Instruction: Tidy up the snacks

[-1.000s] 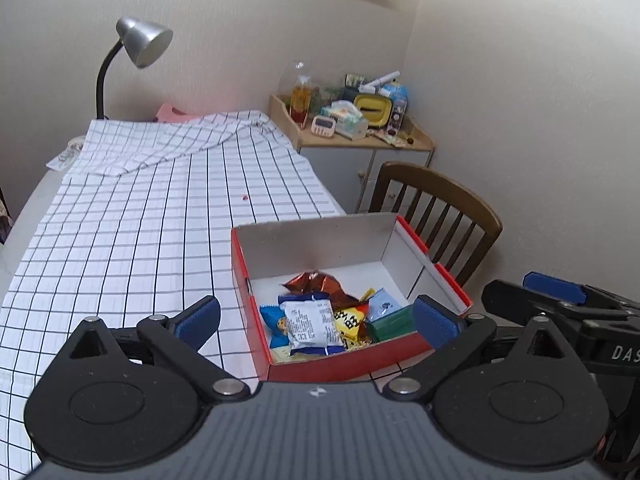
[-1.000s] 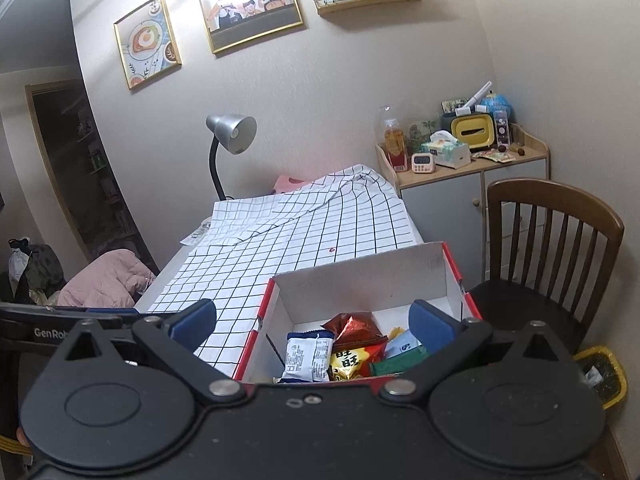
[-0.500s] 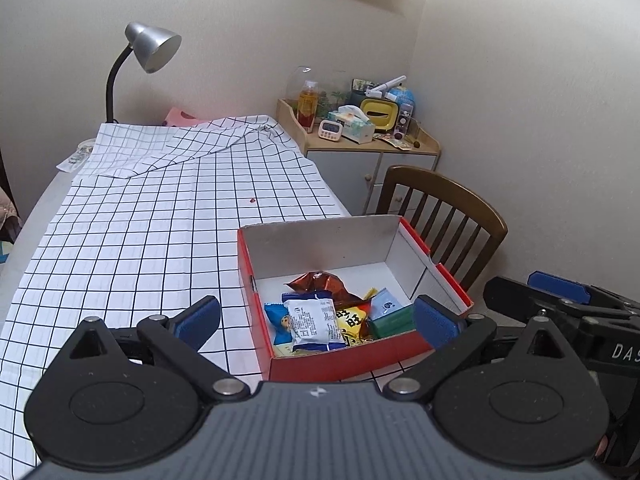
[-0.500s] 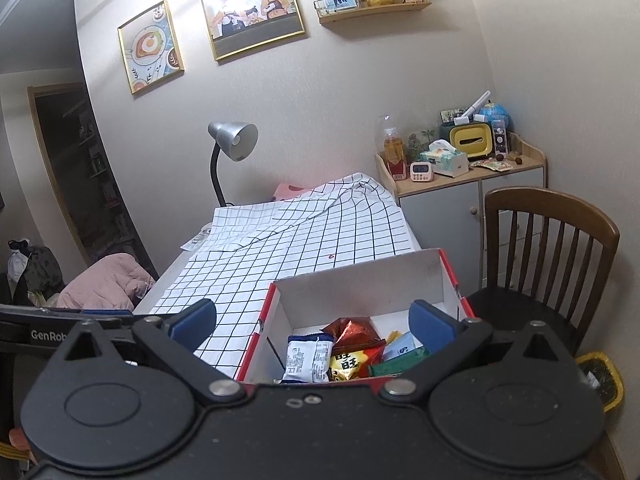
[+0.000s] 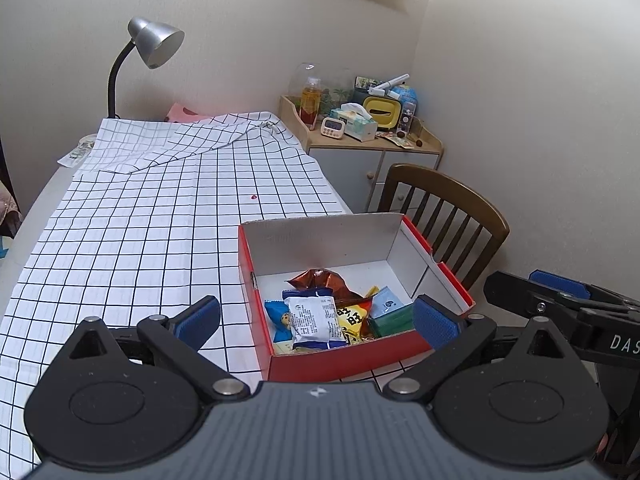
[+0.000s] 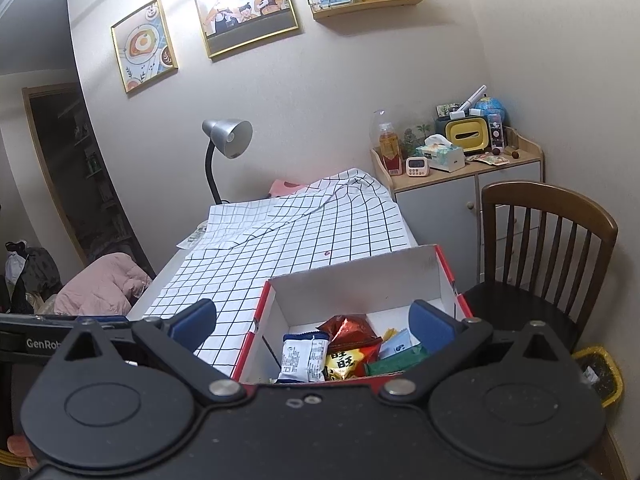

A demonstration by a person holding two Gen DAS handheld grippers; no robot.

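A red cardboard box [image 5: 348, 354] with white inner walls stands at the near right corner of the checked tablecloth [image 5: 160, 216]. Inside lie several snack packets: a white and blue one [image 5: 312, 322], a yellow one [image 5: 352, 320], a brown foil bag [image 5: 320, 280], a green one [image 5: 392, 320]. The box [image 6: 360, 276] and the white packet [image 6: 302, 358] also show in the right wrist view. My left gripper [image 5: 316, 322] is open and empty, held above the box's near side. My right gripper [image 6: 312, 320] is open and empty, also above the box.
A wooden chair [image 5: 448, 216] stands right of the table. A cabinet [image 5: 360, 152] with bottles, tissue box and clock is in the back corner. A grey desk lamp [image 5: 152, 42] stands at the table's far end. A yellow bin [image 6: 600, 372] sits on the floor.
Both grippers have pulled up and back a little from the box; the views show more of the room. Both stay open and the snacks have not moved.
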